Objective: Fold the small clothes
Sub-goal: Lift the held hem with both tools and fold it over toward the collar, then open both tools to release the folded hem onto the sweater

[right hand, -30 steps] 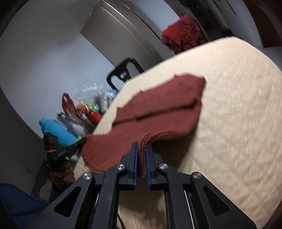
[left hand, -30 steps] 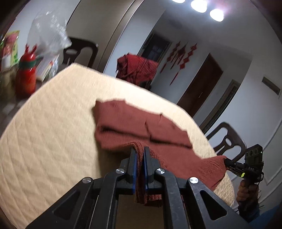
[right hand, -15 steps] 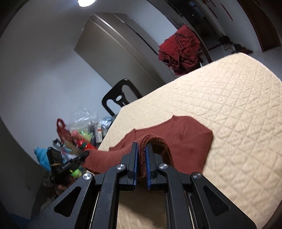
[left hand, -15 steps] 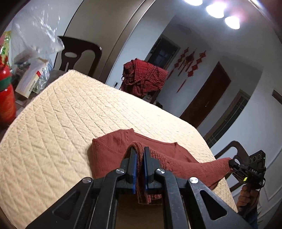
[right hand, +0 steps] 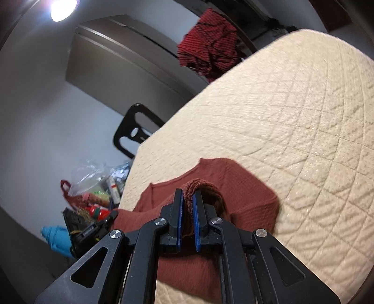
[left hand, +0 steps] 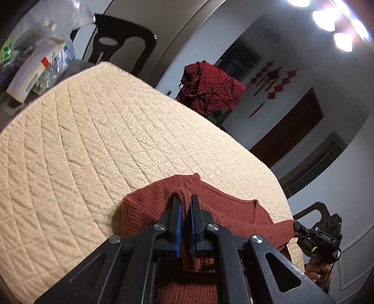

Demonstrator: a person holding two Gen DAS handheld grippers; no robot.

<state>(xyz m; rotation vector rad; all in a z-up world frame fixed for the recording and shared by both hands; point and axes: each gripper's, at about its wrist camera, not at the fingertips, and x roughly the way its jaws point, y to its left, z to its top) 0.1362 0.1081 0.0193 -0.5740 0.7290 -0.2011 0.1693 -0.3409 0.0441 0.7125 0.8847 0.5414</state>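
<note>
step: mid-fold | left claw (left hand: 185,203) and right claw (right hand: 188,198) each clamped on rust knit top (left hand: 224,210), its body at 12 o'clock on the worktop (left hand: 93,140) | next: lay the held edge flat, then let go

Rust-red waffle-knit garment (left hand: 149,210); cream diamond-quilted table cover (left hand: 93,131); red-black checked cloth (left hand: 210,86); black chair (left hand: 124,46).

I see white walls (left hand: 292,98) and three bright ceiling lights (left hand: 325,16). A dark door (left hand: 287,133) stands beside red hanging ornaments (left hand: 273,79). Black chairs (left hand: 126,51) sit past the quilted bench's (left hand: 93,131) far edge.
</note>
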